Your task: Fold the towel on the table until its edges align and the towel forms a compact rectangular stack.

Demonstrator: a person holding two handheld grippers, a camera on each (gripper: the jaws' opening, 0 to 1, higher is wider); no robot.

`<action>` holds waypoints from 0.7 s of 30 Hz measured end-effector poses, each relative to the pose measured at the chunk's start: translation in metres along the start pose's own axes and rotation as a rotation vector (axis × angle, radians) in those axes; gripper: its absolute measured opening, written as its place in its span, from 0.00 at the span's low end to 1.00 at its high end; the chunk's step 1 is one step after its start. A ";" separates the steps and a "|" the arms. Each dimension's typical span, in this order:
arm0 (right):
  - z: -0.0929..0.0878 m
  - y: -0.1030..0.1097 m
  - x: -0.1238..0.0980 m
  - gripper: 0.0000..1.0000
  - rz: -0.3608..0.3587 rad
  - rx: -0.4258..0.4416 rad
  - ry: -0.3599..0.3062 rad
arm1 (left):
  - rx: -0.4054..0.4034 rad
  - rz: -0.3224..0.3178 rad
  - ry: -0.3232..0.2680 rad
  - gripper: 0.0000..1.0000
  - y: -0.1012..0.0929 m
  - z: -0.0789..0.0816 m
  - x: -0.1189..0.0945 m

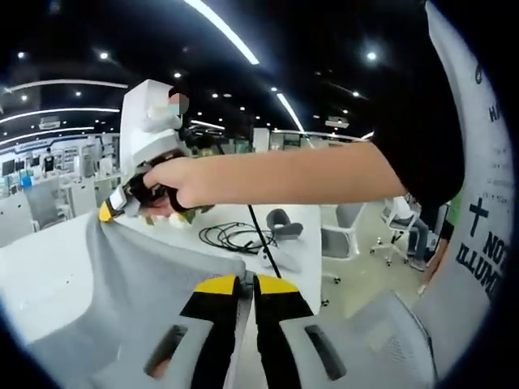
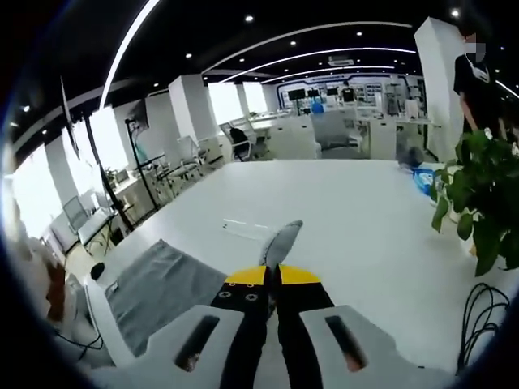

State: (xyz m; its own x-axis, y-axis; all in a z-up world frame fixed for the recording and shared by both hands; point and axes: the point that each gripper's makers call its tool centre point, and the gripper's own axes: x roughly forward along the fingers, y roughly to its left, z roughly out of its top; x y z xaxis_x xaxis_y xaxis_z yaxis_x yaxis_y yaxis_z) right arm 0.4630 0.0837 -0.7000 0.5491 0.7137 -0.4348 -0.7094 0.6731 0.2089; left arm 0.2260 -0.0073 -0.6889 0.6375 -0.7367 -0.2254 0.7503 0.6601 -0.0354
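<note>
Above the white table (image 2: 365,219) we lift one grey cloth towel (image 1: 122,275). Our left gripper (image 1: 246,284) and right gripper (image 2: 273,275), jaws clenched, each pinch its edge.

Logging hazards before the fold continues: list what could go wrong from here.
1. Each tool, left and right, pinches just a corner of the grey towel; a tug could slip one free.
2. The black cable coils beside the towel and might snag.
3. The potted plant stands near the right tool's sweep.
</note>
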 end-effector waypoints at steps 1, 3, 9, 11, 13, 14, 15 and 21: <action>0.003 0.004 0.000 0.00 0.004 0.006 -0.005 | -0.004 0.007 -0.008 0.08 0.001 0.003 -0.004; 0.009 0.013 0.002 0.00 0.009 0.002 -0.009 | -0.005 0.018 -0.021 0.08 0.004 0.007 -0.012; 0.025 0.037 0.008 0.00 0.029 -0.031 -0.009 | -0.087 0.039 -0.077 0.08 0.014 0.014 -0.032; 0.028 0.046 0.011 0.00 0.041 -0.035 -0.010 | -0.088 0.046 -0.081 0.08 0.016 0.016 -0.038; 0.034 0.058 0.014 0.00 0.055 -0.053 -0.013 | -0.087 0.057 -0.092 0.08 0.019 0.020 -0.047; 0.037 0.064 0.015 0.00 0.062 -0.058 -0.016 | -0.084 0.062 -0.098 0.08 0.021 0.022 -0.052; 0.039 0.068 0.016 0.00 0.069 -0.061 -0.018 | -0.084 0.062 -0.101 0.08 0.022 0.023 -0.055; 0.047 0.094 0.026 0.00 0.102 -0.087 -0.024 | -0.085 0.081 -0.117 0.08 0.029 0.028 -0.073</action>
State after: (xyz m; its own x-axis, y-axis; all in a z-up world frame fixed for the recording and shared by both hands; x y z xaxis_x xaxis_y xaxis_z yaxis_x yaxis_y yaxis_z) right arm 0.4307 0.1747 -0.6504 0.4817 0.7826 -0.3943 -0.7971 0.5783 0.1741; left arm 0.2062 0.0609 -0.6462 0.7152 -0.6892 -0.1162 0.6811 0.7246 -0.1053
